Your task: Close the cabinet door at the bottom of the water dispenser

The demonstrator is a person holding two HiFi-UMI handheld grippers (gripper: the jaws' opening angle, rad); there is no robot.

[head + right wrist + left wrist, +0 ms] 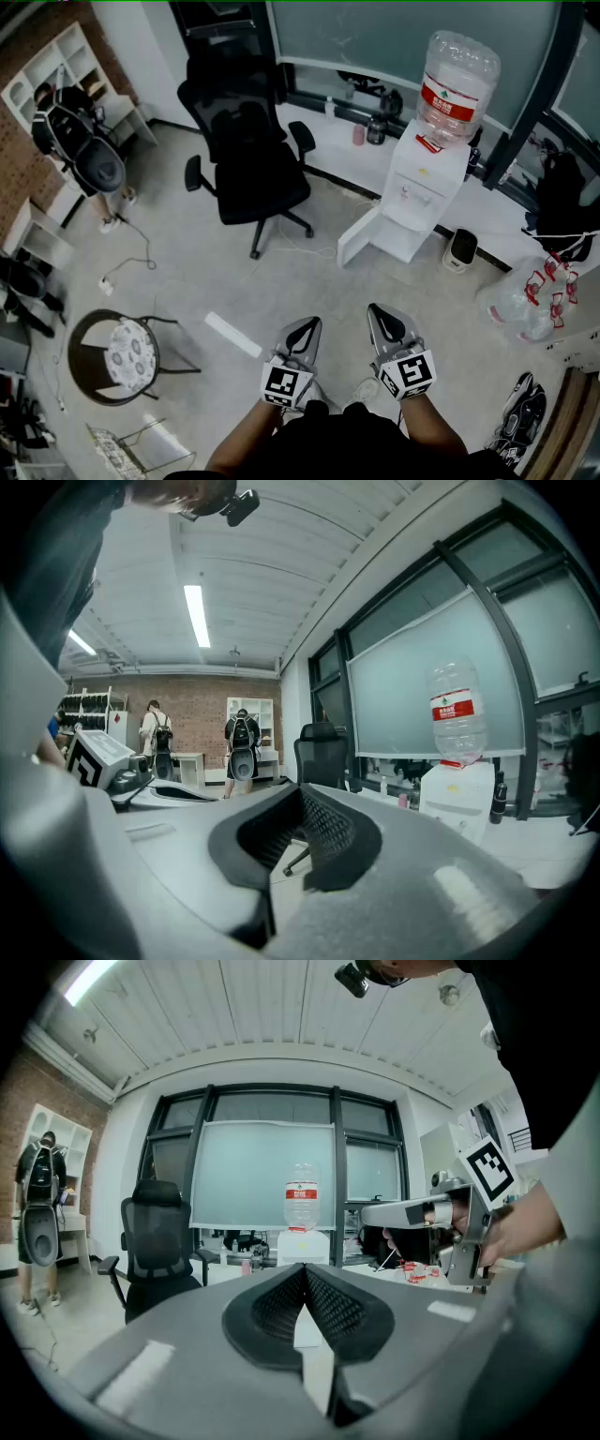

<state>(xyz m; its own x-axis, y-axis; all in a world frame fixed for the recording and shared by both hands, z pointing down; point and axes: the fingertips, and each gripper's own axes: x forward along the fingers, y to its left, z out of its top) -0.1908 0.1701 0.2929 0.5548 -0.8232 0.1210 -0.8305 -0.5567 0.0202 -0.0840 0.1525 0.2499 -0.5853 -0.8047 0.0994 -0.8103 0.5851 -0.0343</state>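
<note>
The white water dispenser [427, 183] stands at the far right by the window with a clear bottle [457, 80] on top. Its bottom cabinet door [359, 236] hangs open, swung out to the left. My left gripper [302, 328] and right gripper [386, 317] are side by side at the bottom of the head view, well short of the dispenser; both are shut and hold nothing. In the left gripper view the shut jaws [305, 1269] point at the dispenser [302, 1246]. The right gripper view has its jaws [302, 786] closed too, with the dispenser [459, 785] off to the right.
A black office chair [248, 141] stands left of the dispenser. A person with a backpack [80, 150] is at the far left by white shelves. A round stool [117, 352], a white strip on the floor [232, 335], a small heater [459, 250] and plastic bags [525, 305] lie around.
</note>
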